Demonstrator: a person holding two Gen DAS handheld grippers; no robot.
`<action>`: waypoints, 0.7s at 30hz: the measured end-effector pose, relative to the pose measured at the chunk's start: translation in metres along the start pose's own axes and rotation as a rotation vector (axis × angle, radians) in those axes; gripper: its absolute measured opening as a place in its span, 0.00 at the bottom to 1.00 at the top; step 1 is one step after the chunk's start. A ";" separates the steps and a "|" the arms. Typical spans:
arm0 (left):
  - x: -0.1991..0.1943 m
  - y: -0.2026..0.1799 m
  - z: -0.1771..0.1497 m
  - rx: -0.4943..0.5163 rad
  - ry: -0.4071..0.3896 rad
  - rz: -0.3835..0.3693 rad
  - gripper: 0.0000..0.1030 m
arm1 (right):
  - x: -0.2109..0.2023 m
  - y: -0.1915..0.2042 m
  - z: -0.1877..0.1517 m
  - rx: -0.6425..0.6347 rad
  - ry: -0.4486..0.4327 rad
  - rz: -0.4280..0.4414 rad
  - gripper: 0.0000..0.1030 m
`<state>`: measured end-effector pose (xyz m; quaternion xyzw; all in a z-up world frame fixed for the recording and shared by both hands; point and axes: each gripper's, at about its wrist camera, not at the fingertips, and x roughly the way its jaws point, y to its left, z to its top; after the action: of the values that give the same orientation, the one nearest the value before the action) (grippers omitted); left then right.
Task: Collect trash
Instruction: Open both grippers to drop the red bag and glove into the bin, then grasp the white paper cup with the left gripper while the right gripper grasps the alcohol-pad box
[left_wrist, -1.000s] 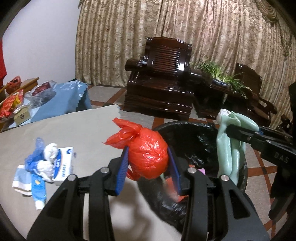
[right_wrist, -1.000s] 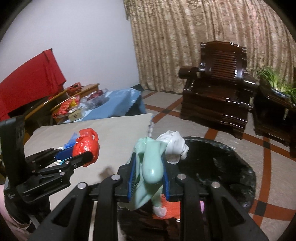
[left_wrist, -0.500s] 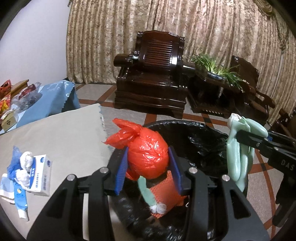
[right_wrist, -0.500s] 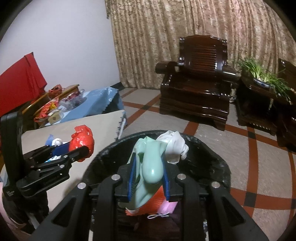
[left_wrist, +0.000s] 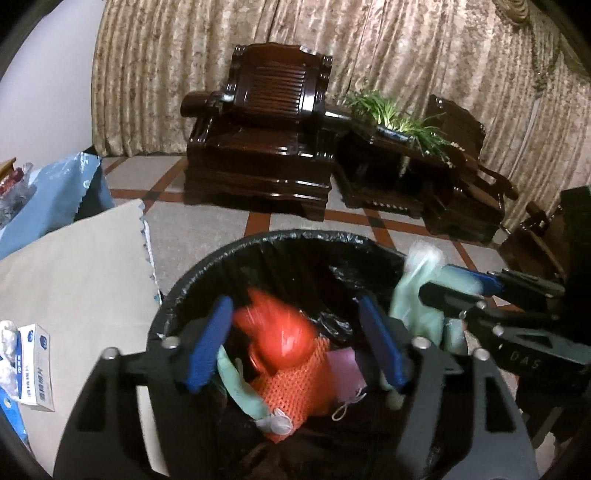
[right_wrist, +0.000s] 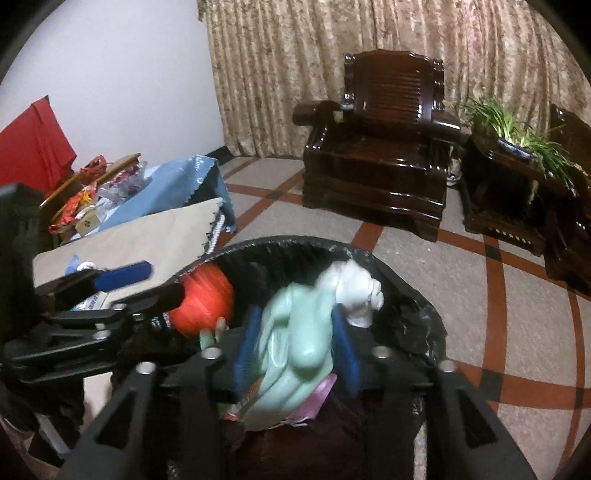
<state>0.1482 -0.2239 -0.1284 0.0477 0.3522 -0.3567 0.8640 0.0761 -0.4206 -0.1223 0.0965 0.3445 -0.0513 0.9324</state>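
Both claws hung over the black-lined bin (left_wrist: 295, 240), their jaws opening. The left claw (left_wrist: 295, 338) stood spread, clear of the blurred red bag (left_wrist: 280, 339) between its pads, which sat over the orange net (left_wrist: 299, 391) inside the bin. The right claw (right_wrist: 295, 345), at 3 o'clock from the left, was parting around a pale green glove (right_wrist: 299, 343); a small box (left_wrist: 35, 365) lay on the worktop (left_wrist: 74, 273) at 9 o'clock from the bin.

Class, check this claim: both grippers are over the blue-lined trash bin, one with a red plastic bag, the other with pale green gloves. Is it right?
Only the liner colour is wrong: the trash bin has a black liner, as the right wrist view shows. The red plastic bag and pale green gloves are over it.
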 end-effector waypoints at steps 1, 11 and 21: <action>-0.002 0.002 -0.001 0.000 -0.002 0.004 0.74 | -0.001 -0.002 -0.001 0.004 -0.004 -0.008 0.62; -0.054 0.047 -0.024 -0.072 -0.048 0.153 0.88 | -0.020 0.006 -0.008 0.108 -0.002 0.003 0.94; -0.136 0.110 -0.058 -0.171 -0.096 0.389 0.90 | -0.016 0.072 0.001 0.047 -0.025 0.105 0.94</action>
<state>0.1187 -0.0440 -0.1036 0.0243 0.3240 -0.1539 0.9331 0.0767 -0.3504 -0.1007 0.1356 0.3260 -0.0118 0.9355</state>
